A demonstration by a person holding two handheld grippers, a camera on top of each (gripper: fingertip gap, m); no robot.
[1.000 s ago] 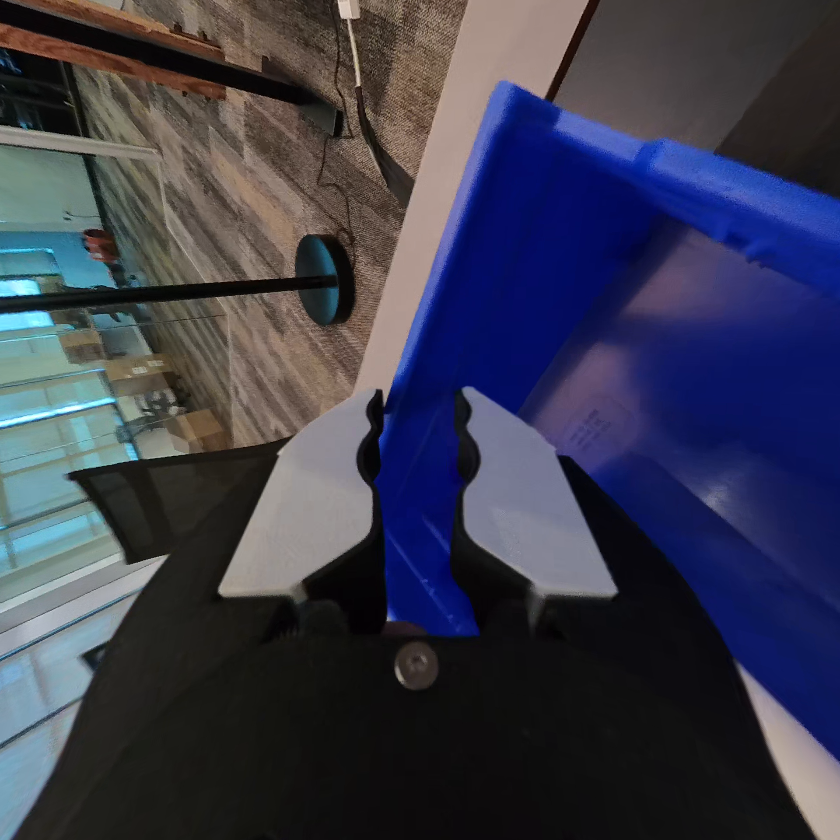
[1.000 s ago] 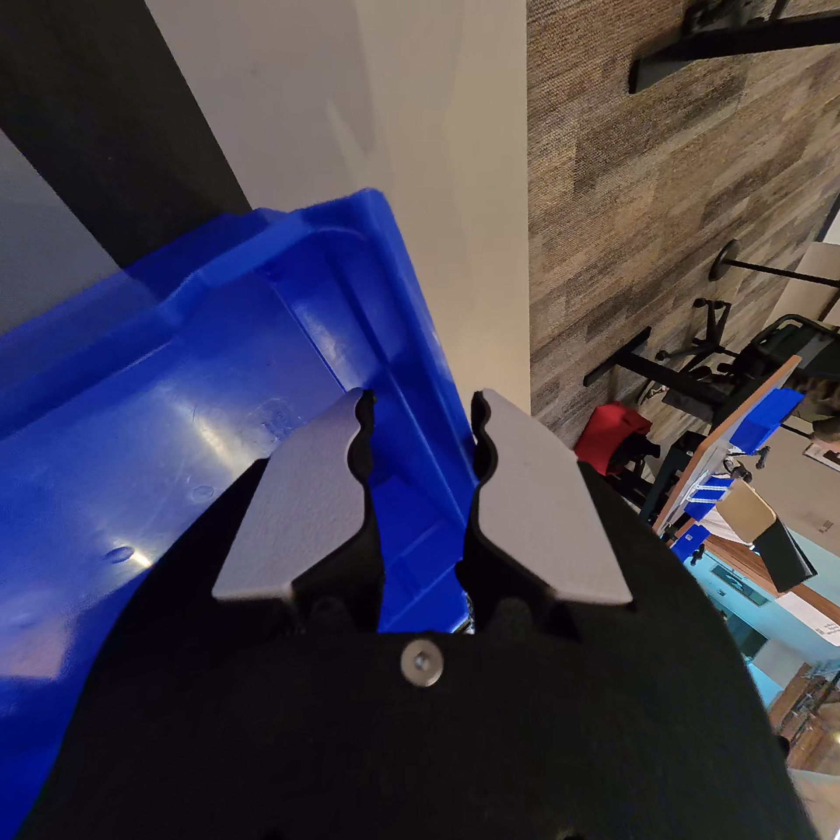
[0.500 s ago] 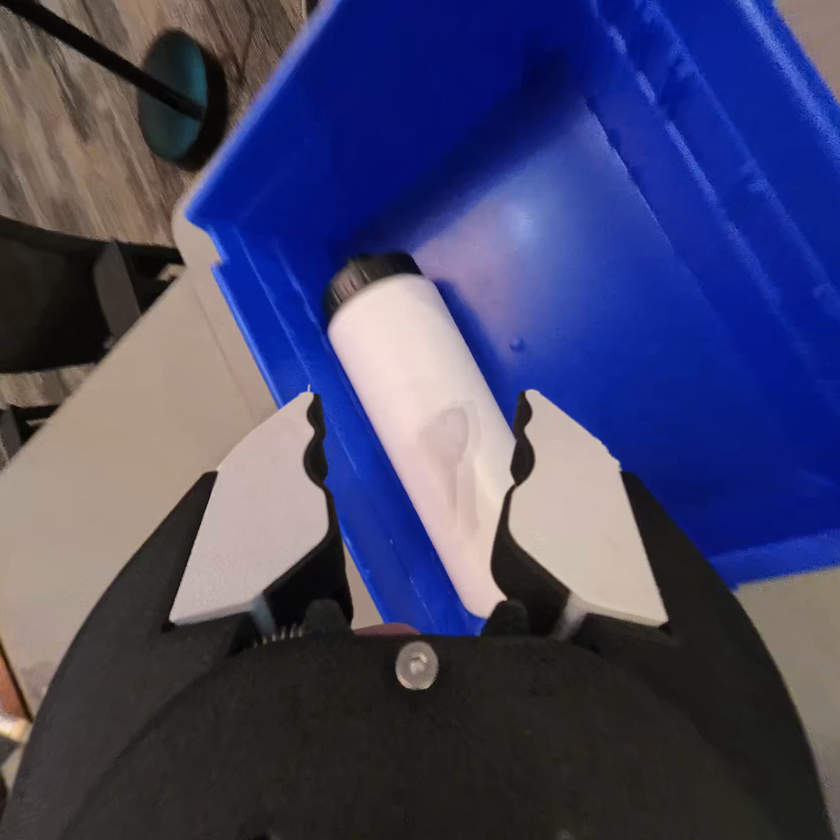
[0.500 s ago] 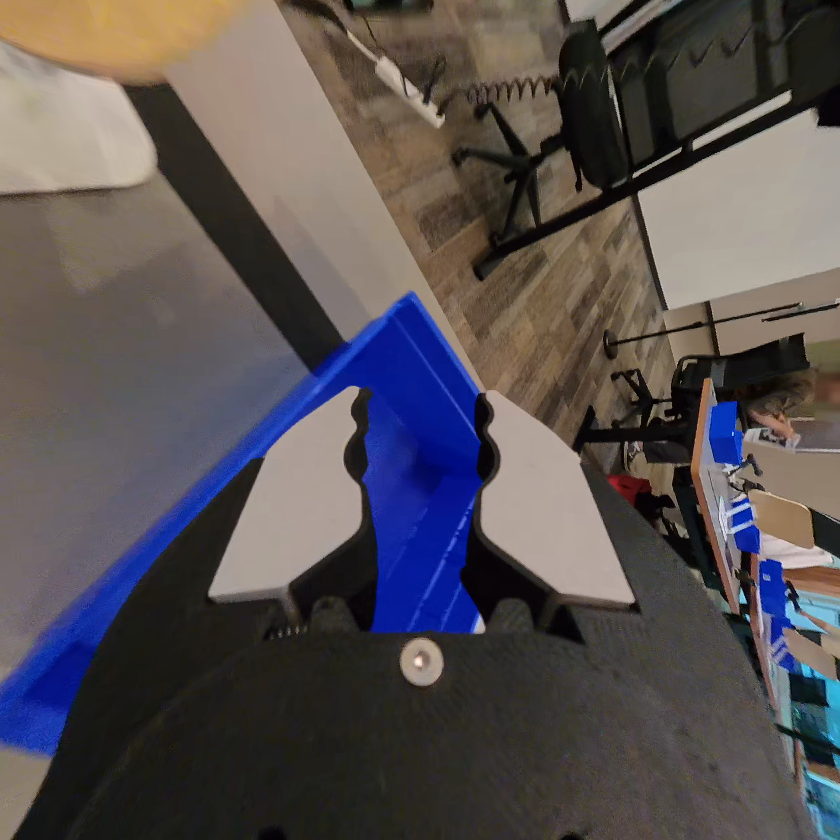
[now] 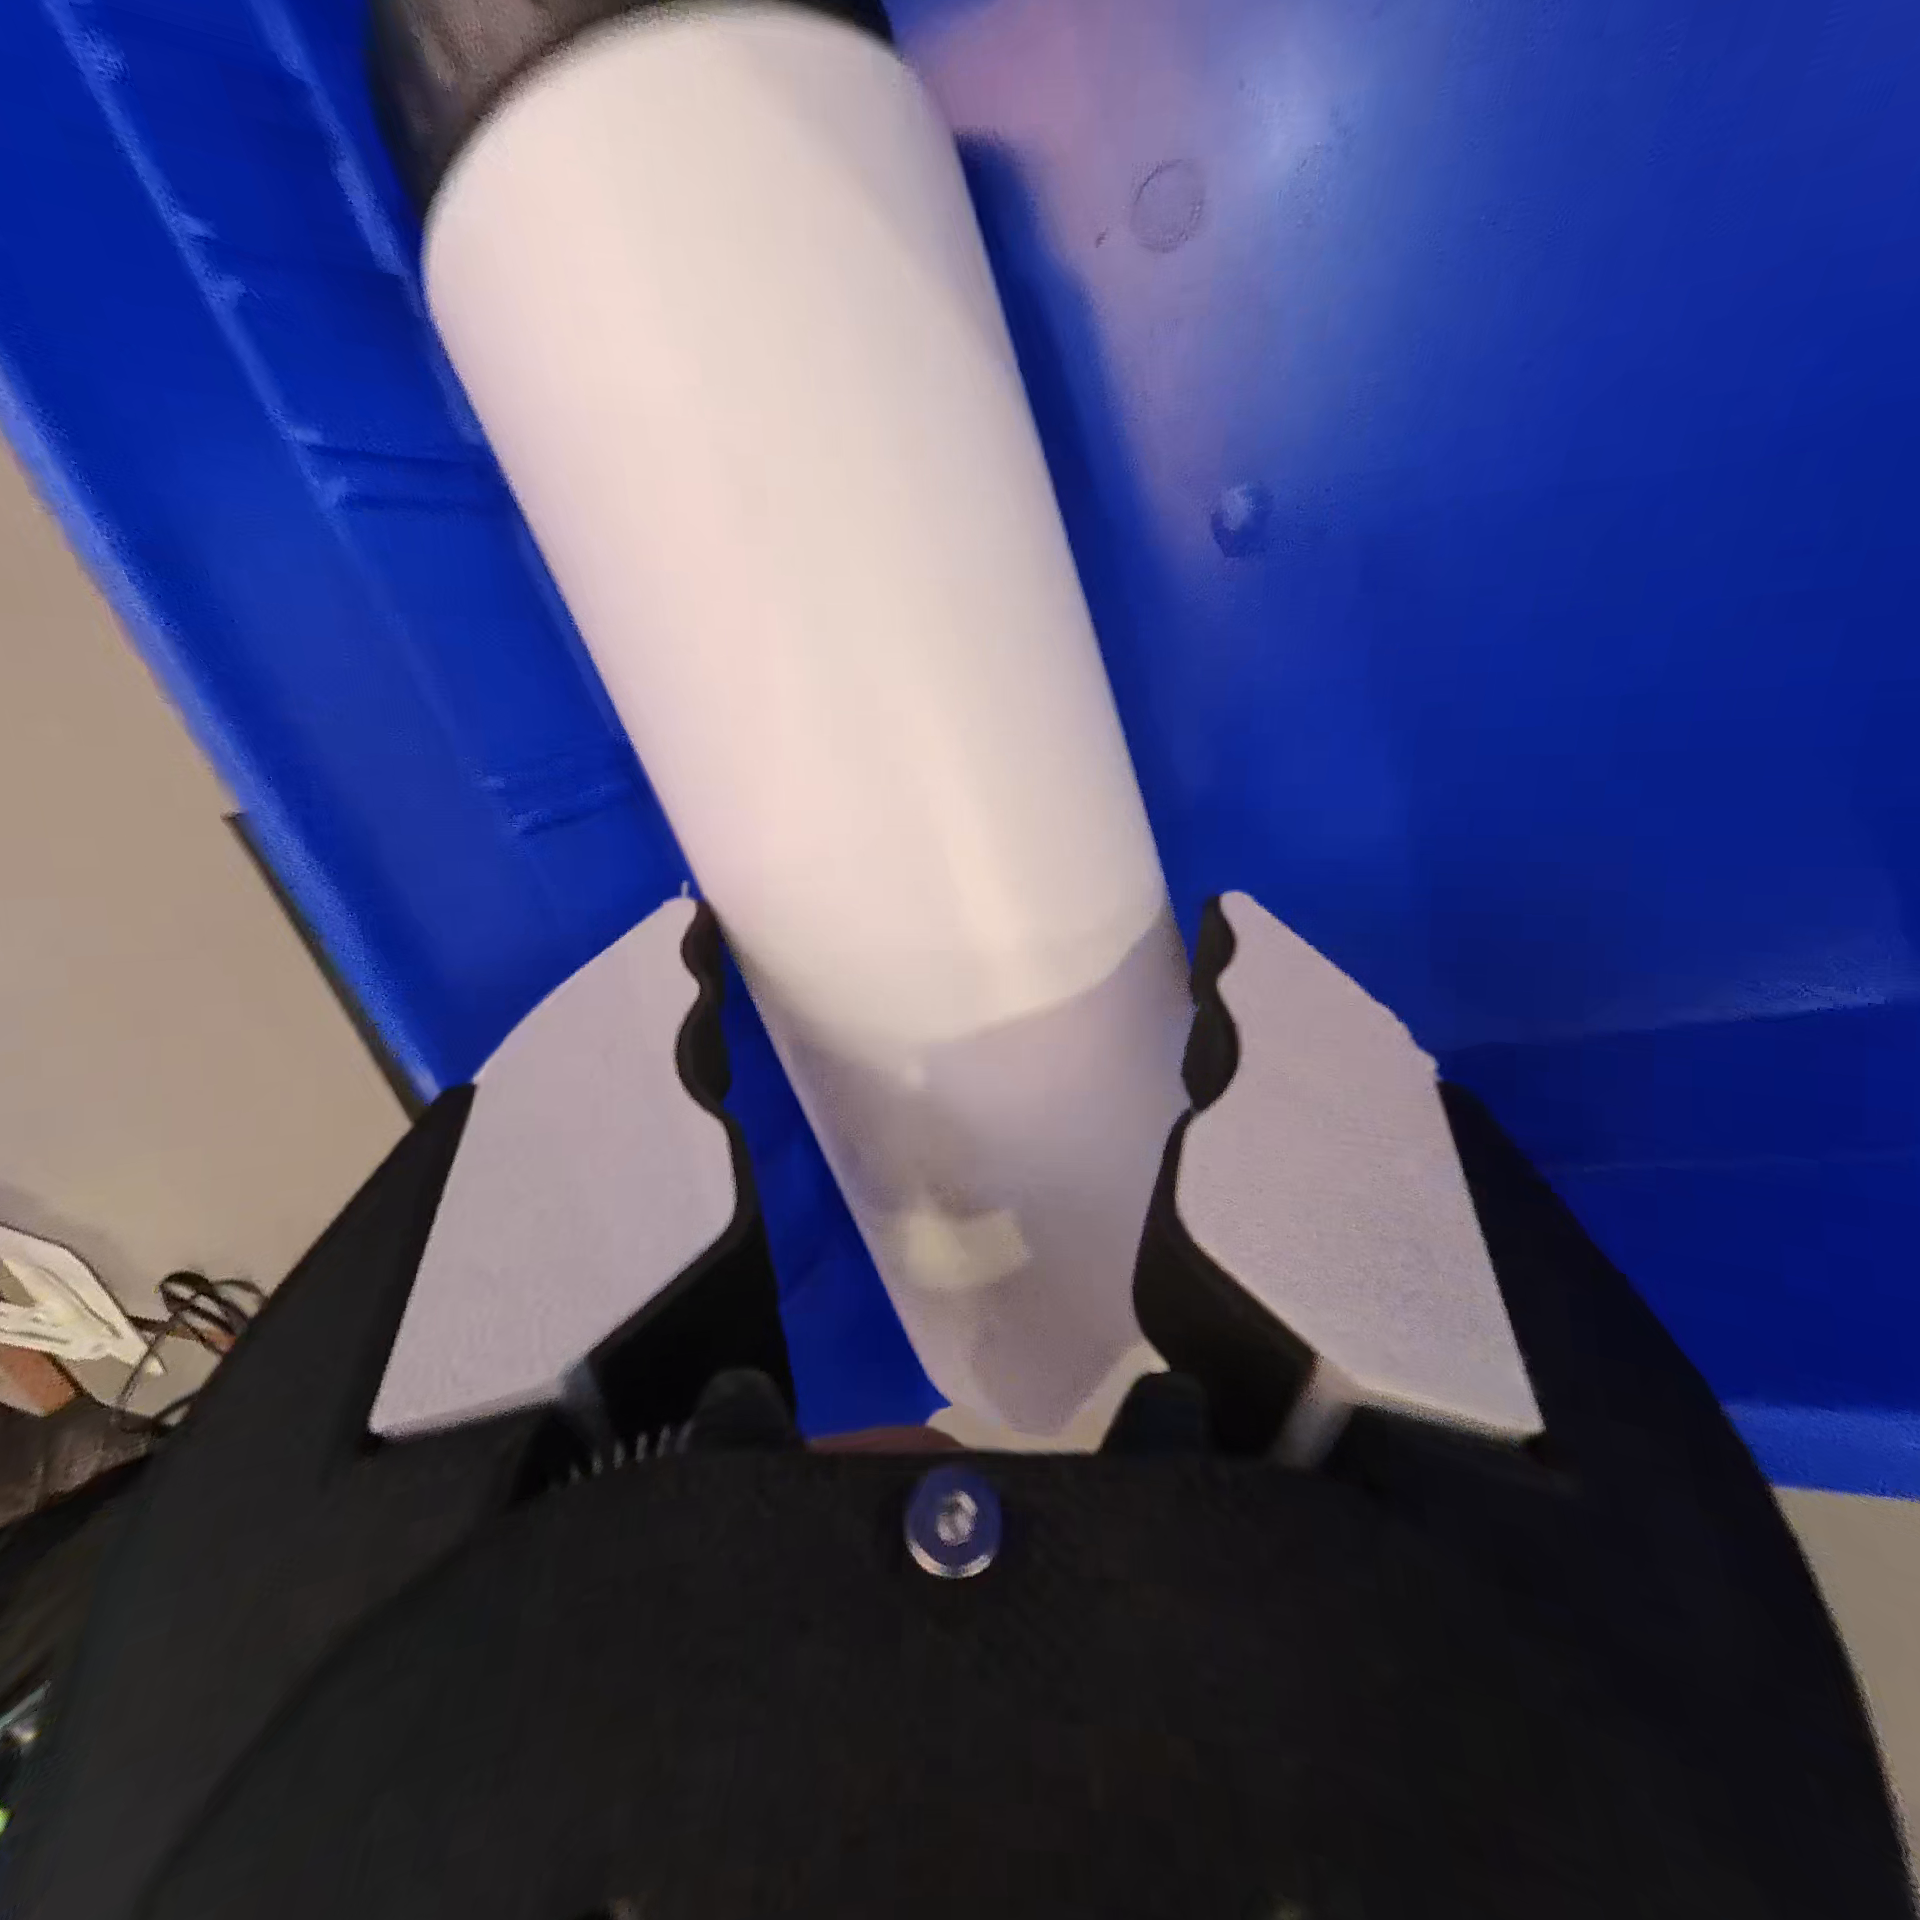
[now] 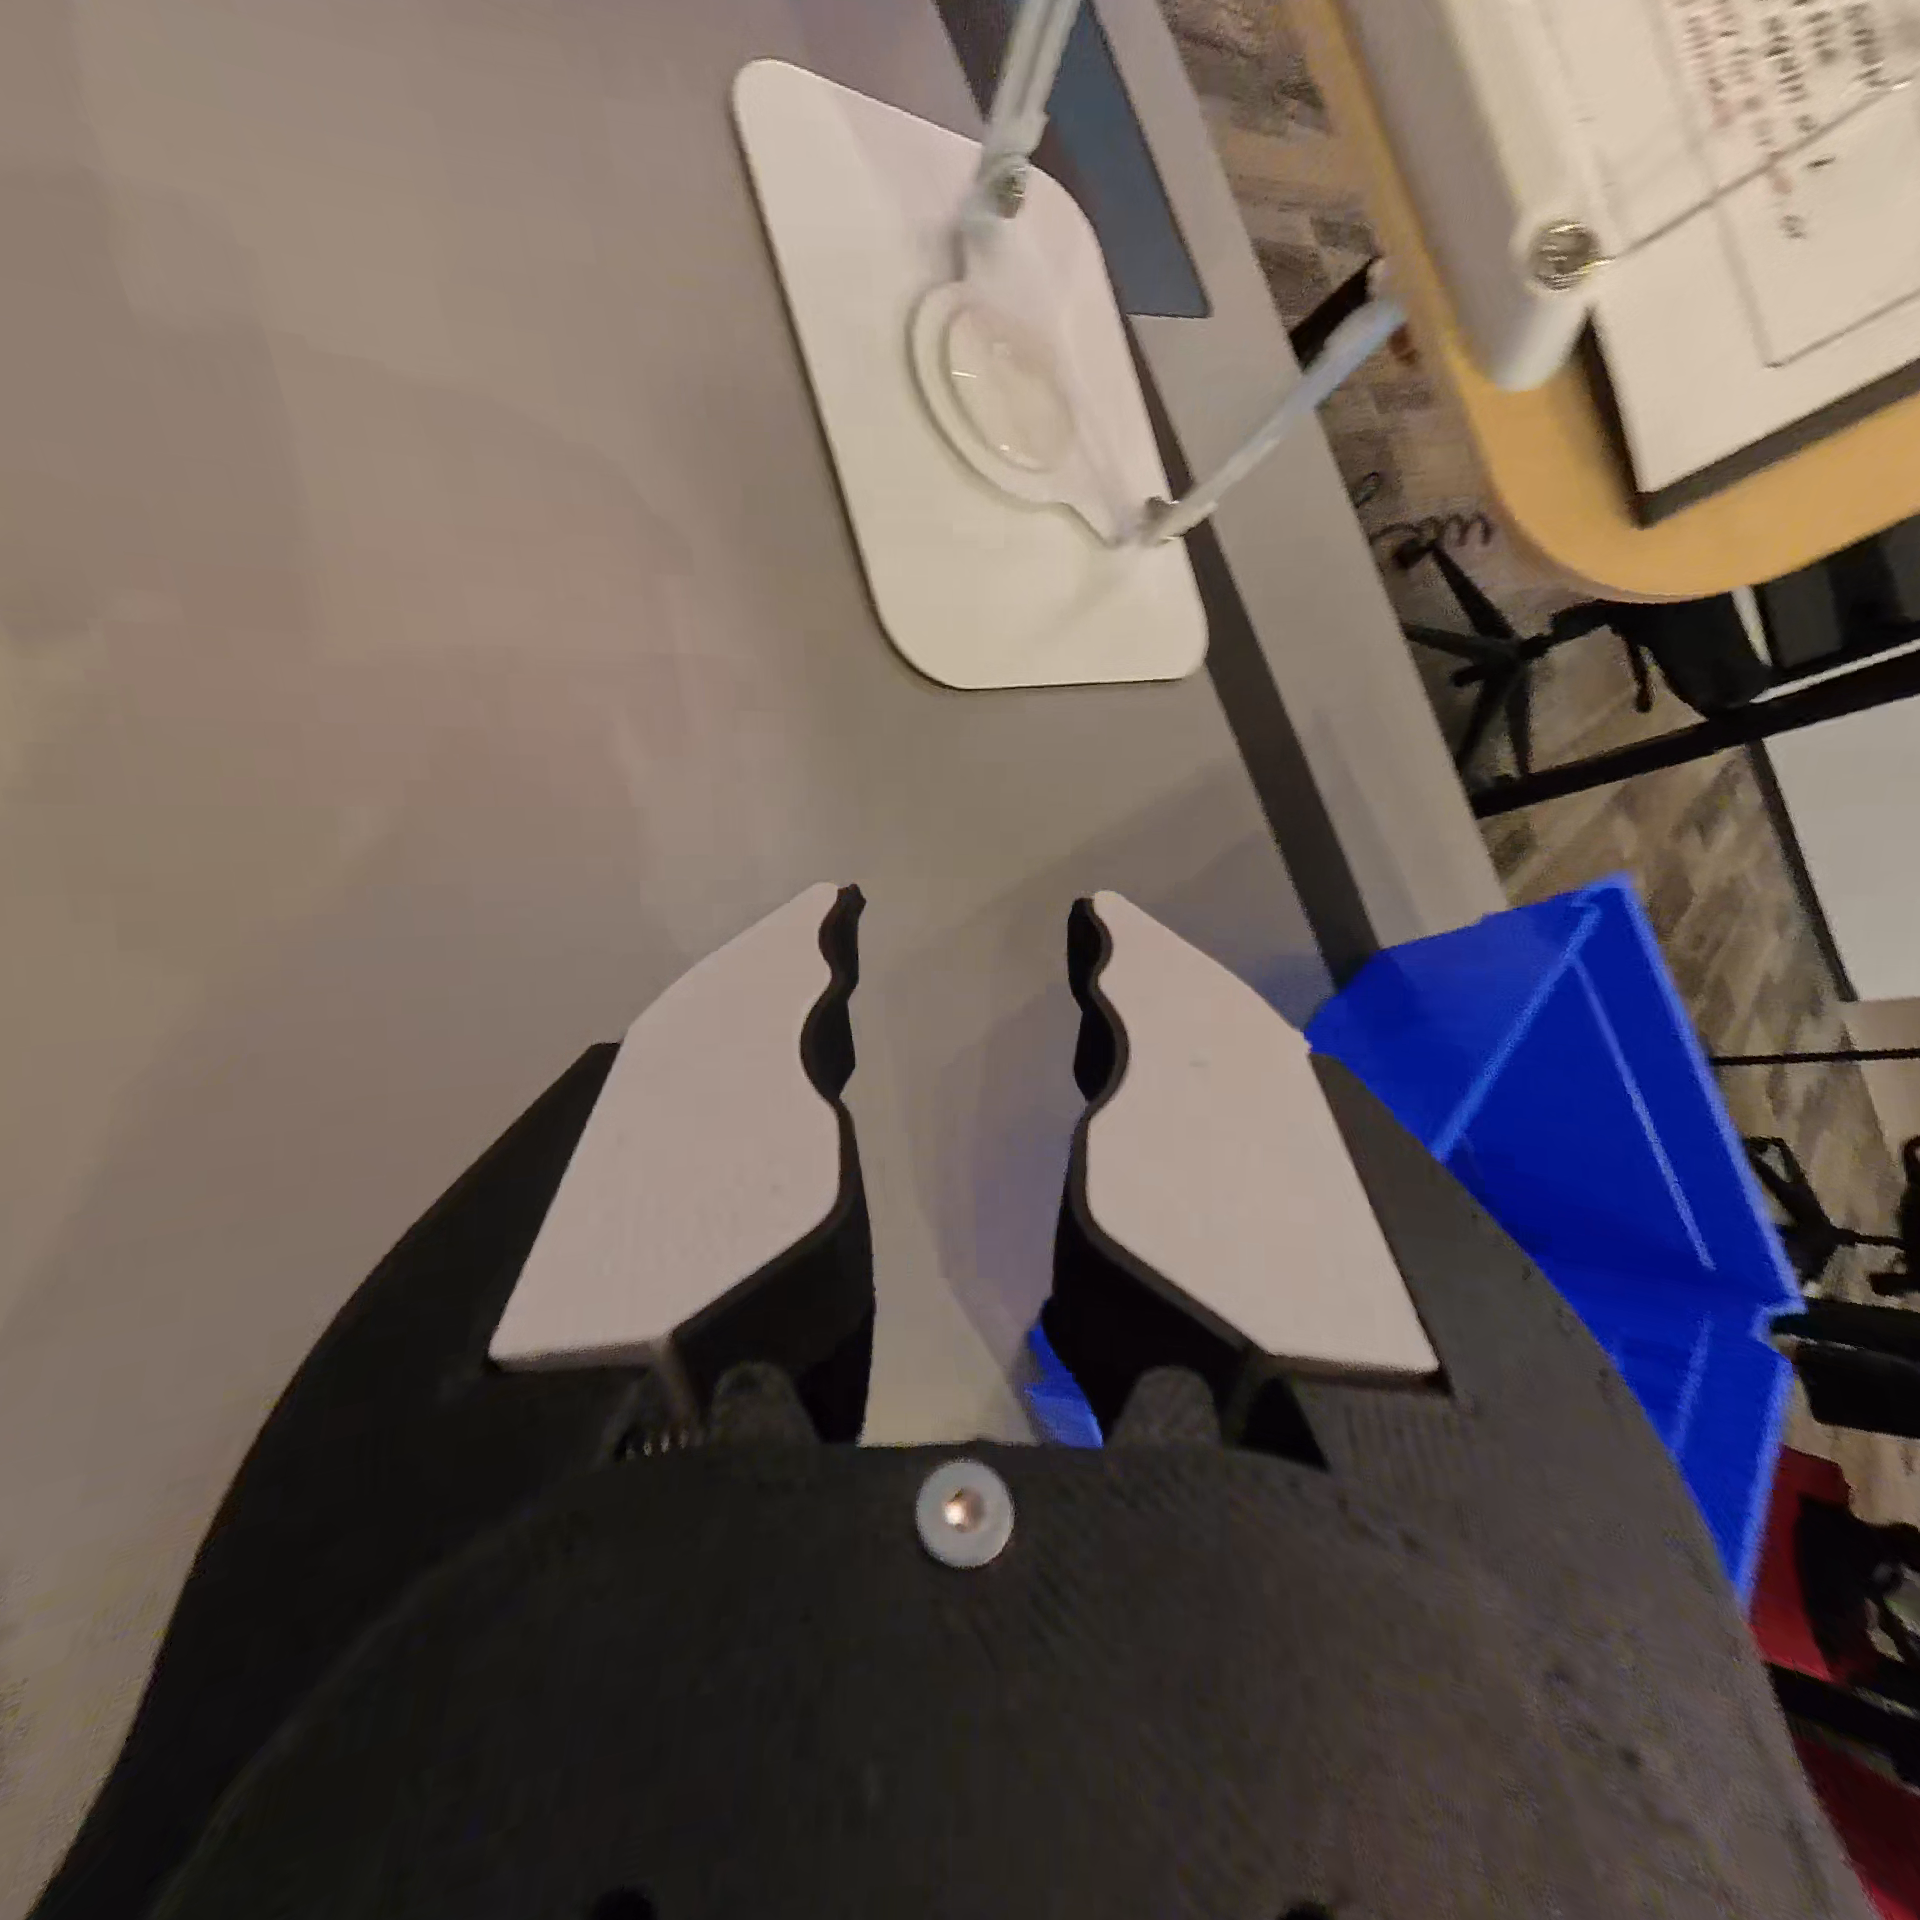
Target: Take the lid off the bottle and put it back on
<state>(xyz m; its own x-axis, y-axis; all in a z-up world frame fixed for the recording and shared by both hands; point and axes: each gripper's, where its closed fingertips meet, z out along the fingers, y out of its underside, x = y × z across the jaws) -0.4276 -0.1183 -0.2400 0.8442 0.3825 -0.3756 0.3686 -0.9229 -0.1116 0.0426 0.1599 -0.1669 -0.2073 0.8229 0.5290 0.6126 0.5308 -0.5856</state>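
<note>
Left tool (image 5: 951, 997) sat low over the blue bin (image 5: 1507, 644), its two grey fingers (image 5: 582, 1174) spread to either side of the white bottle (image 5: 790, 582). The bottle lay on its side inside the bin against the wall at 9 o'clock, its base end between the fingers and its body running away toward 11 o'clock. The black lid (image 5: 436, 73) was still on the far end, at the top edge of the view, blurred. The finger at 3 o'clock looked to be touching the bottle's side; the one at 9 o'clock was just beside it with a sliver of blue between, so the tool was spread around the bottle, not clamped on it. Pale desk (image 5: 125, 831) showed outside the bin toward 8 o'clock. Right tool (image 6: 964, 987) was released, nothing between its fingers, hovering over bare grey desk (image 6: 364, 520). A corner of the blue bin (image 6: 1558, 1122) appeared at 4 o'clock of that view. A white flat stand base (image 6: 935, 395) rested on the desk toward 12 o'clock, well apart from the tool
</note>
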